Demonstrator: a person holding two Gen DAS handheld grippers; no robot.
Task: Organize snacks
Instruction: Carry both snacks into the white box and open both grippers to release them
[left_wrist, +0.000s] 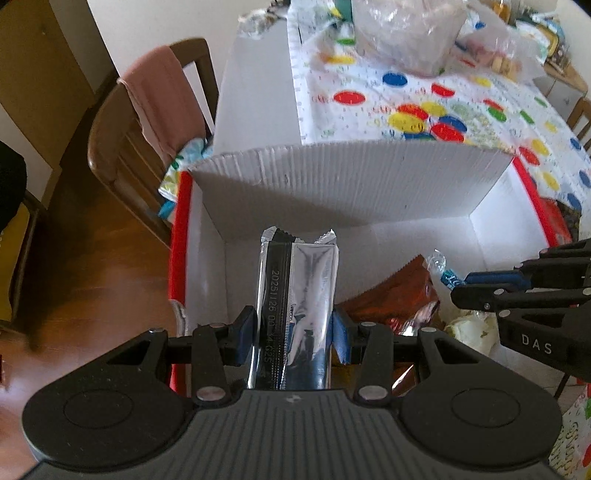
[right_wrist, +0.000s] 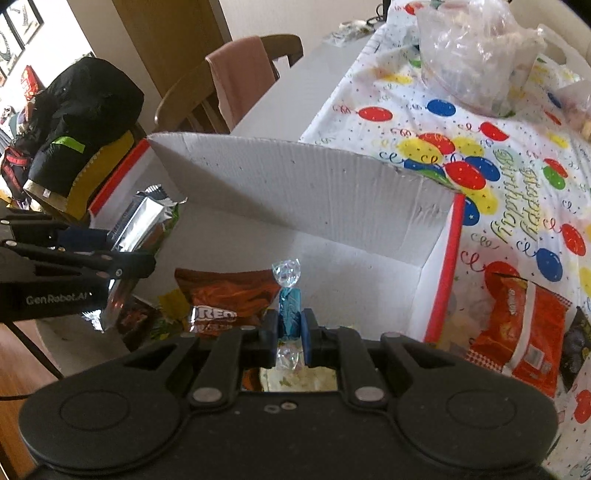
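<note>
Both tools are loaded and held over the open white box (left_wrist: 369, 177), so the step in hand looks like dropping snacks in. The left tool (left_wrist: 293, 332) pinches a long silver foil bar (left_wrist: 299, 291) across its width, slick and crinkled, with a black printed seam. The right tool (right_wrist: 290, 326) pinches a small blue twist-wrapped candy (right_wrist: 290, 310), its clear cellophane ends flaring ahead of and behind the pads. Below and ahead of both lies a glossy brown Oreo pouch (right_wrist: 225, 299) on the box floor. Right of the right tool, outside the ribbed cardboard wall, a red snack bag (right_wrist: 524, 332) rests on the balloon-print desk (right_wrist: 498, 122). Next, I judge, each tool should lower, then spread, so the light wrappers settle inside
</note>
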